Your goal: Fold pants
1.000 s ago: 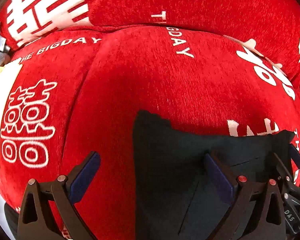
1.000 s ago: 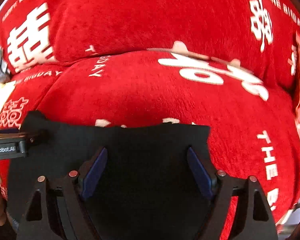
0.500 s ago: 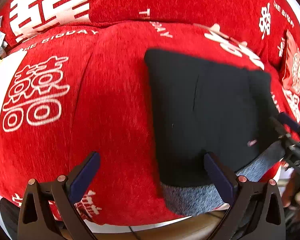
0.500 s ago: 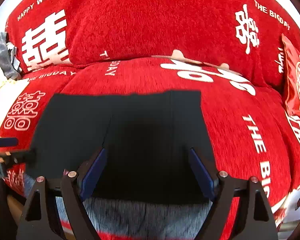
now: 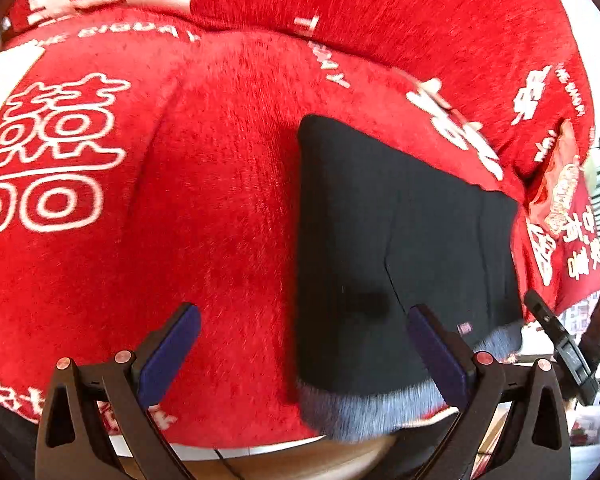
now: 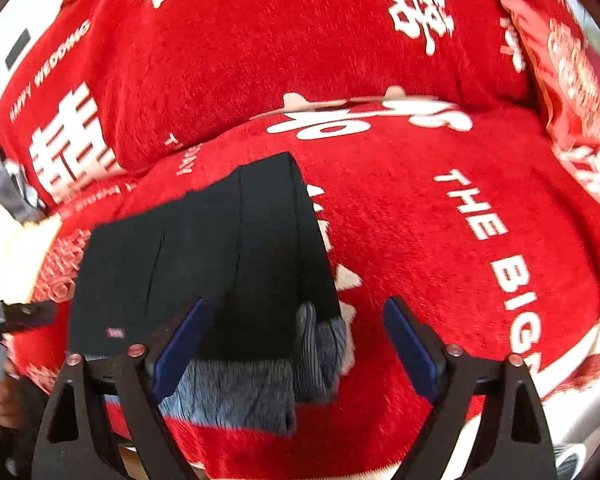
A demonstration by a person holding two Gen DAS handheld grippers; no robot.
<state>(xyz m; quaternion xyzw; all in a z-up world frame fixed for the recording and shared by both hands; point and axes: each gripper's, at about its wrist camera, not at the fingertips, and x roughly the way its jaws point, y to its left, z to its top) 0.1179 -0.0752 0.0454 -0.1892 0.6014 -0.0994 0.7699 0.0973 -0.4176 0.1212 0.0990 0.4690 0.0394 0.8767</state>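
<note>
The left gripper [image 5: 304, 344] stands spread wide with nothing between its blue pads; the left pad [image 5: 168, 348] hangs over bare red cover and the right pad [image 5: 436, 352] overlaps the lower edge of the folded pants [image 5: 400, 248]. In the left wrist view the pants lie up and to the right of that claw, a dark slab running from the centre of the frame toward the right edge, with a grey ribbed band [image 5: 364, 412] at the bottom, near the seat's front edge.

The right gripper [image 6: 296, 340] is likewise spread and empty; its jaws have just been opening further, and no cloth is pinched. In its own view the pants [image 6: 204, 264] sit up and left of the claw, their long axis slanting from lower left to upper centre, and the grey band [image 6: 244, 392] shows just between and below the pads, one corner [image 6: 320, 344] of it poking out to the right of the black fold.

The garment rests flat on the red sofa cover [image 6: 440, 240] printed with white characters. Neither claw touches it as far as I can tell; the right one looks nearer to the protruding grey corner, so any tidying there would likely fall to it. I judge the fold largely complete.

No container appears in either view.
</note>
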